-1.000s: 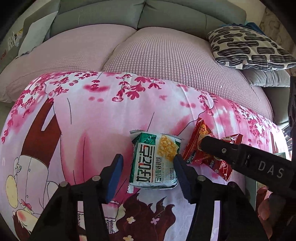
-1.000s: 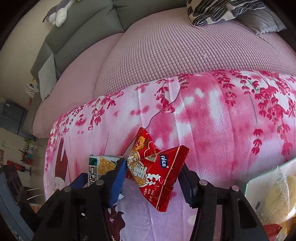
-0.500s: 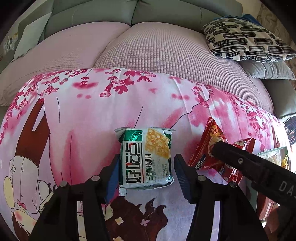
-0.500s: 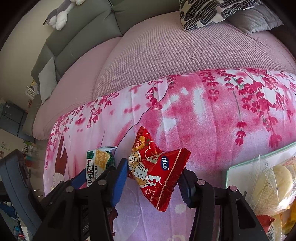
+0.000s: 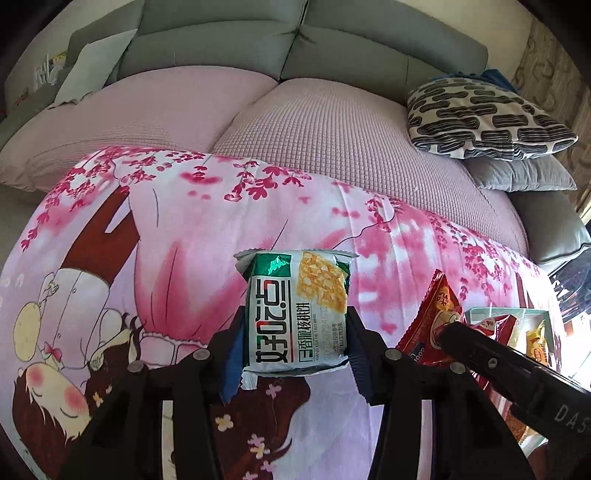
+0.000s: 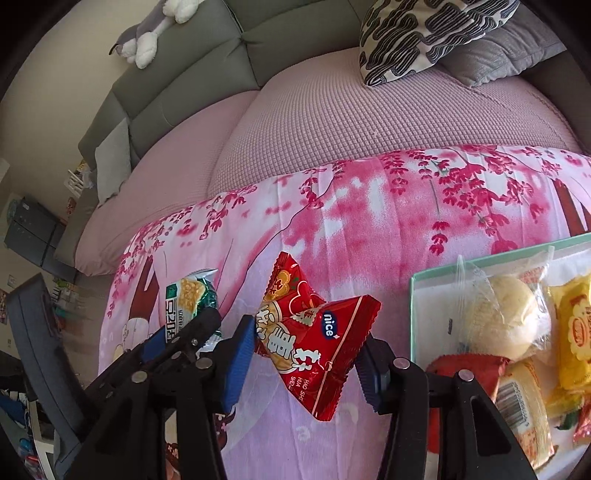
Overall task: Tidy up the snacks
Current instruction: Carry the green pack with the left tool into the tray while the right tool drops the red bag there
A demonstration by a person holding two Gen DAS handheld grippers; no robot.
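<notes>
Left gripper (image 5: 293,341): its blue pads pinch the green-and-white biscuit packet (image 5: 295,314) by its two side edges; the jaws have just been closing, and where a second ago the packet lay flat between spread pads, it now hangs clear of the cloth.
Right gripper (image 6: 308,356): clamped on the red peanut packet (image 6: 314,339), pads pressing both sides (the packet sits crumpled and tilted, one corner pointing down); a second ago it was already between the pads, low over the cloth, and it now rides higher.
Biscuit packet: upright in the left wrist view, yellow photo panel at upper right, silver crimped seam on top.
Peanut packet, from the left wrist view: just right of the biscuit packet, the two apart.
Cloth (image 5: 184,258): pink cherry-blossom print with a cartoon girl, spread under both packets; more of it shows than a second ago.
Tray (image 6: 415,295): pale green rim, at the right of the right wrist view, holding a wrapped round bun (image 6: 506,317), yellow snack packs (image 6: 572,325) and other wrappers; far more of it is in view than before.
Sofa seat (image 5: 332,140): pink waffle-textured cover beyond the cloth.
Patterned cushion (image 5: 480,122): black-and-white, on a grey cushion (image 5: 524,173) at far right.
Sofa back (image 5: 295,37): grey.
Plush toy (image 6: 151,33): on top of the sofa back.
</notes>
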